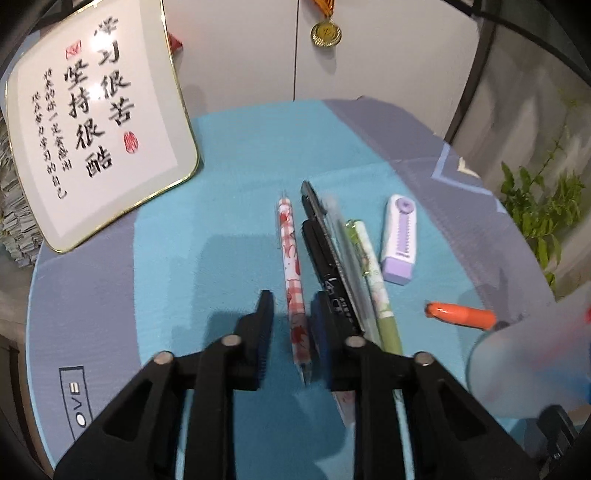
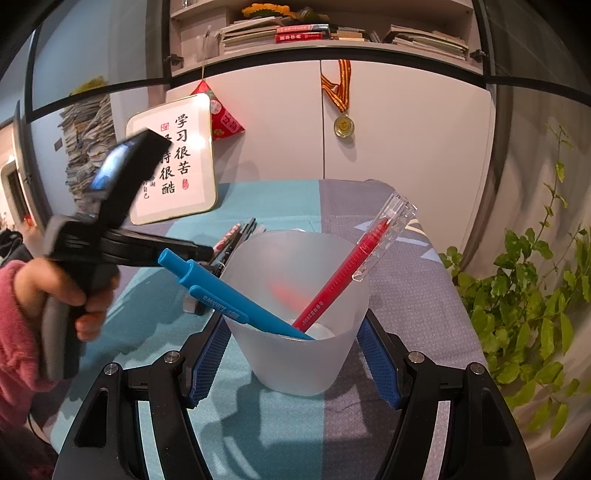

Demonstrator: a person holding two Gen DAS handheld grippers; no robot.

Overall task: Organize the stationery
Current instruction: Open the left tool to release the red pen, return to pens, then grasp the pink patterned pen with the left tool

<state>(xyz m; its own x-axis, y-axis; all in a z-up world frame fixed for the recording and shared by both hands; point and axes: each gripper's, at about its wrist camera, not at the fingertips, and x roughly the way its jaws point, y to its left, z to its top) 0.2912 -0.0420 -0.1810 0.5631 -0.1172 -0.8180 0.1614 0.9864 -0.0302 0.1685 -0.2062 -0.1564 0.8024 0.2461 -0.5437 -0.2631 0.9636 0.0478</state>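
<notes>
Red-patterned pen (image 1: 293, 280) lies lengthwise between the left hand-held gripper (image 1: 291, 306) fingers, tip nearest.

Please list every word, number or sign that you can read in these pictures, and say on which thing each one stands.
"学习很苦 坚持很酷": plaque, large brush characters.
Plaque's small columns and red seals: too small to read.
"OVE": mat, boxed print at its edge; possibly cut off.
Blue pen: white brand print, blurred.
Red pen: white print, too small.
Black pen: white print, blurred.
Medal, red books: unreadable.
</notes>
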